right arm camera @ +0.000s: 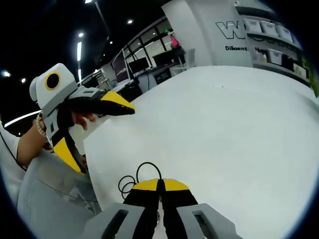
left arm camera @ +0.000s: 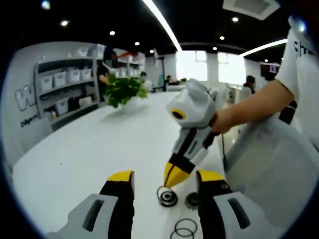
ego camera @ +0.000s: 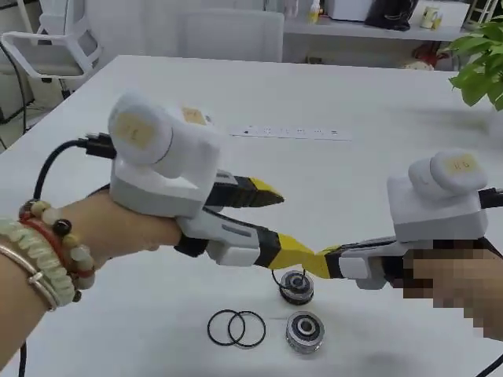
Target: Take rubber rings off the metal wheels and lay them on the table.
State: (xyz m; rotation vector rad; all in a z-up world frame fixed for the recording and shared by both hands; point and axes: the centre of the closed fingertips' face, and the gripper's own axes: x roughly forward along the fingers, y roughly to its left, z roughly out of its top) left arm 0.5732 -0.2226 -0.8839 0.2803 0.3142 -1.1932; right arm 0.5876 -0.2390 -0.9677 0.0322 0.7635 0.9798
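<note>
We see the left gripper point(ego camera: 289, 225) held above the white bench point(ego camera: 354, 173), jaws spread wide with nothing between them. The right gripper point(ego camera: 324, 256) comes in from the right, jaws pressed together. Their tips meet the tip of the left gripper's lower jaw, just above the far wheel point(ego camera: 296, 286).

In the right gripper view, a thin black loop, the pinched ring point(right arm camera: 148, 168), stands up from the closed tips of that gripper point(right arm camera: 159, 185). In the head view, a black arc shows just left of the far wheel. We cannot tell whether this ring is still seated on the wheel.

The near wheel point(ego camera: 305, 331) sits on the bench just beside the far one, on our side, with its rim showing bright metal. Left of it, two loose rings point(ego camera: 236, 327) lie flat and overlap each other.

The left gripper view shows both wheels between its own open jaws, and the loose rings point(left arm camera: 184, 230) below them.
</note>
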